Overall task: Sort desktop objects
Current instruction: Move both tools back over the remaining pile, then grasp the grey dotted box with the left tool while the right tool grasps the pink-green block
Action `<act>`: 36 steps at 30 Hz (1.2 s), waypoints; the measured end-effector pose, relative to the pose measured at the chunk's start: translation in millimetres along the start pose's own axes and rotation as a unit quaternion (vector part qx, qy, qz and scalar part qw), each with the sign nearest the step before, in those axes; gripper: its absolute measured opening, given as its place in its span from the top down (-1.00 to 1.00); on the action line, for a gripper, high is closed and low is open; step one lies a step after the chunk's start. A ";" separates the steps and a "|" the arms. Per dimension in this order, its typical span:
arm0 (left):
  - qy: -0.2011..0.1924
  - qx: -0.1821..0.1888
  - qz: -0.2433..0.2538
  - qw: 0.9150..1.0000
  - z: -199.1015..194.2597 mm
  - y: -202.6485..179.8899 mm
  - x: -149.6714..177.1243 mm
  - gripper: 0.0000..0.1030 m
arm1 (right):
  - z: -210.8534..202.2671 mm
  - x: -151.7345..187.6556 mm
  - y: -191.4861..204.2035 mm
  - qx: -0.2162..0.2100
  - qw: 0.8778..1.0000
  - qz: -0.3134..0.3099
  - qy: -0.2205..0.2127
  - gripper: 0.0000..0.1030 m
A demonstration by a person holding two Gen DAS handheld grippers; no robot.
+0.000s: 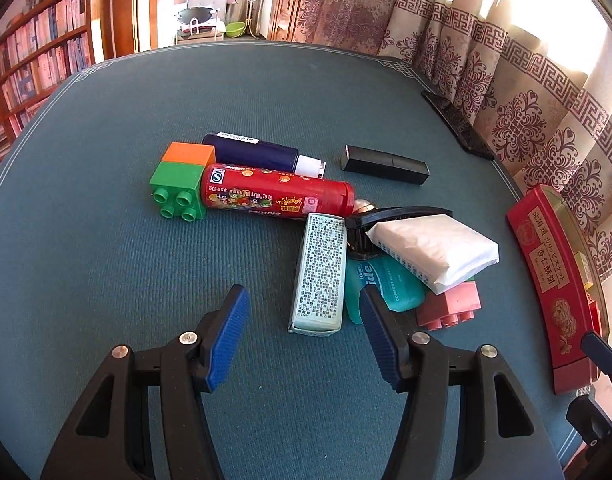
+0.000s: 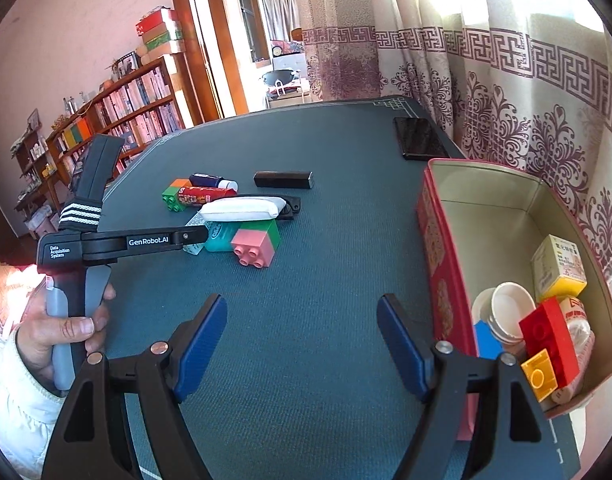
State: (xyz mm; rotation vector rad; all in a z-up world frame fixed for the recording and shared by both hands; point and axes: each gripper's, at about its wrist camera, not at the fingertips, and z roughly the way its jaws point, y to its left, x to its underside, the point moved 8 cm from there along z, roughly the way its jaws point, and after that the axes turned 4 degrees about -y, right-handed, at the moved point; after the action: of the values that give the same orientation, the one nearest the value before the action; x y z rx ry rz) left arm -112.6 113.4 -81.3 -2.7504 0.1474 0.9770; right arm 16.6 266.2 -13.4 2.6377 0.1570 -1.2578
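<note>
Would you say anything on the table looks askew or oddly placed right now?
Yes: the white tissue pack lies tilted on a jumble, propped on the teal floss box and pink block.

This is a room in a home, probably a living room or study. A wooden bookshelf (image 2: 122, 108) full of books stands at ten o'clock, patterned curtains (image 2: 506, 92) hang at two o'clock, and an open doorway (image 2: 266, 32) at twelve o'clock shows another room with household things.
</note>
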 end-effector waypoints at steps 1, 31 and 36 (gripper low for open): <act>0.000 0.000 0.001 1.000 0.8 0.6 -1.2 -0.19 | 2.3 -1.4 4.3 -0.005 1.000 -0.003 0.001 -0.56; -0.048 0.005 -0.009 0.999 -5.7 19.1 -10.1 0.49 | 89.7 -18.8 30.8 -0.013 0.997 0.014 0.070 -0.56; -0.072 0.011 -0.031 0.997 -20.7 28.1 -10.4 0.49 | 100.9 -19.3 25.8 -0.012 0.996 0.028 0.081 -0.53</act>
State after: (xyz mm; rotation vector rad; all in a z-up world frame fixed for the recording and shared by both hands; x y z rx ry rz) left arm -112.6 81.4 -63.9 -2.6372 0.0491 1.1448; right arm -66.8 217.1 -56.3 2.7015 0.1213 -1.0182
